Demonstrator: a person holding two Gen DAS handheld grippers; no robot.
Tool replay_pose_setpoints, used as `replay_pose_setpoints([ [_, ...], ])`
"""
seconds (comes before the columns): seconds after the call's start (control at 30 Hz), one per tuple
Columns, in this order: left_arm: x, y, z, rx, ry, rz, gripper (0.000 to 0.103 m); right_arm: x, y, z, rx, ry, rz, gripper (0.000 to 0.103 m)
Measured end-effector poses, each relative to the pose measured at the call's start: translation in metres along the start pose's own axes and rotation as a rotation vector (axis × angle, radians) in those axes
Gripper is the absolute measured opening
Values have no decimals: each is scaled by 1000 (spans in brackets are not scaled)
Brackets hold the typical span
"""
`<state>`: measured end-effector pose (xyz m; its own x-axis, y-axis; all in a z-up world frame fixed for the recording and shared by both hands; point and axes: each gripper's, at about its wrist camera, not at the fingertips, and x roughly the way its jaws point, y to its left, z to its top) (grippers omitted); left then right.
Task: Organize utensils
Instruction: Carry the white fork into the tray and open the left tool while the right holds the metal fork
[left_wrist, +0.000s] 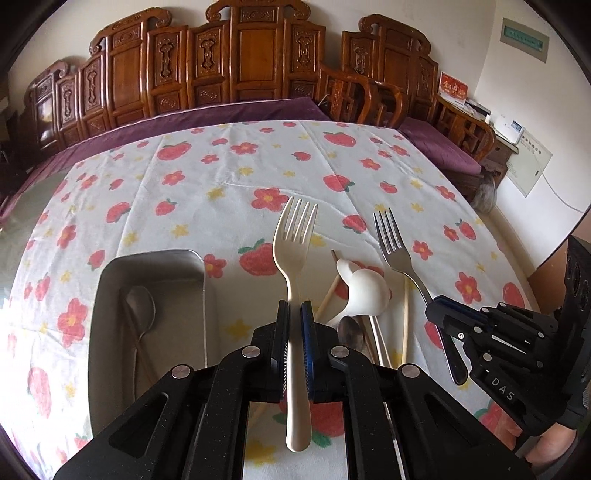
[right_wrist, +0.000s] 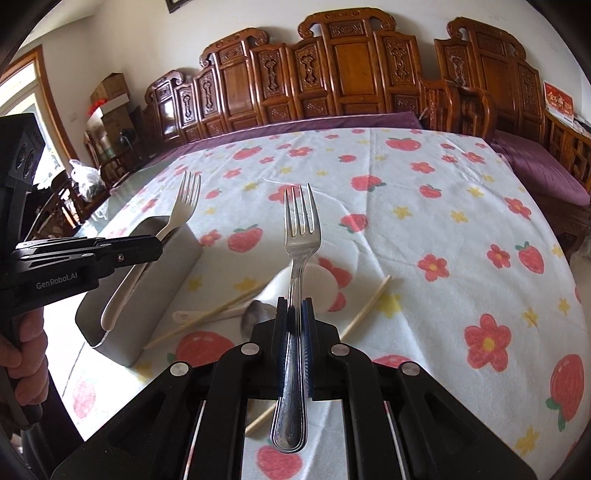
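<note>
Left gripper (left_wrist: 294, 314): clenched on the cream fork (left_wrist: 294, 236); handle runs down between the two pads, tines stick out past the fingertips, handle end hangs below them.
Cream fork: held upright, lifted off the cloth, just right of the tray (left_wrist: 110, 332); in the right wrist view it sits over the tray's near end (right_wrist: 184, 199).
Right gripper (right_wrist: 295, 314): clenched on the steel fork (right_wrist: 301, 221); neck pinched between the pads, tines forward, patterned handle end trailing behind the fingers.
Steel fork: held above the cloth, right of the tray, over the loose pile (left_wrist: 391, 236).
Tray: grey metal, oblong, on the cloth at left; holds a steel spoon (left_wrist: 142, 302) lying lengthwise.
White spoon (left_wrist: 364, 288): ceramic, on the cloth right of the tray, between the two forks.
Chopsticks (right_wrist: 364, 306): pale, scattered right of the tray, around the white spoon.
Small steel spoon (right_wrist: 256, 314): right of the tray, touching the chopsticks.
Cloth (right_wrist: 424, 206): white, strawberry and flower print, under everything.
</note>
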<state>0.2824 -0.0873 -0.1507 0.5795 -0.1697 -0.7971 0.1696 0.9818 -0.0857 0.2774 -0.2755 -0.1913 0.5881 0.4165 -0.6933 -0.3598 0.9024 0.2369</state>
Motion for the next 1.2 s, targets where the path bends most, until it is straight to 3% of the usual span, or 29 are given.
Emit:
replay_pose_setpoints([
  [0.4,-21,53,-14,-25,-13,69,6,-9,47,-2,-82,-10,37,9],
  [0.73,8,101,-35,-56,54,125,6,-3,58,-8,-105,13,37,9],
  [1.2,37,107,-52,-50,117,144,6,5,60,-14,-110,37,37,9],
])
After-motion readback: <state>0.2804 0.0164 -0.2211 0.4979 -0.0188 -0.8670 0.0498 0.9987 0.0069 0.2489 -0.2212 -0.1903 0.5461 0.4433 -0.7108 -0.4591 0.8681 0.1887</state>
